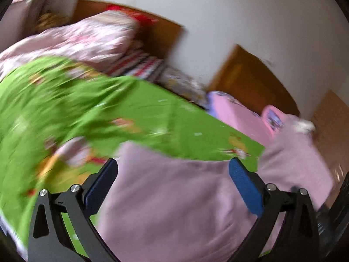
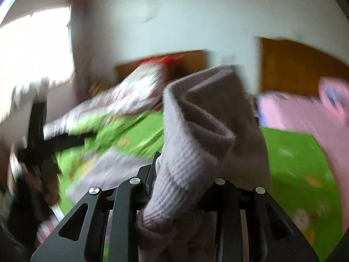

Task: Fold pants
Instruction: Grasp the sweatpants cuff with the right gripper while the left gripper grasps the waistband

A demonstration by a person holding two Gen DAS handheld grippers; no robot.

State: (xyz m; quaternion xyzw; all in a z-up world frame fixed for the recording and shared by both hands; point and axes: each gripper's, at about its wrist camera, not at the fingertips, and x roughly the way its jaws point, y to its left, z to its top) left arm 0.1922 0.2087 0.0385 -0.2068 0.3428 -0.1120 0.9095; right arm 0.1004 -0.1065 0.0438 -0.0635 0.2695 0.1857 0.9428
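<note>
Pants being gripped over the bed

The ribbed end of the pants [image 2: 196, 144] is being pinched upright by the right tool [image 2: 185, 174]; the rest is lying across the green bed sheet [image 1: 135, 113]. The left tool [image 1: 173, 170] is hanging wide open, empty, beside pink bedding [image 1: 235, 113].

We see daylight flooding in from a window [image 2: 37, 43], blown out to plain white in the right wrist view. The wall [image 1: 218, 11] beside it is evenly lit, with soft shadows only. Motion blur smears both views, worst on the green sheet [image 1: 65, 109] in the left wrist view. Fisheye bending curves the edges and black corners frame each picture. The ribbed pants [image 2: 192, 152] stay fairly sharp.
</note>
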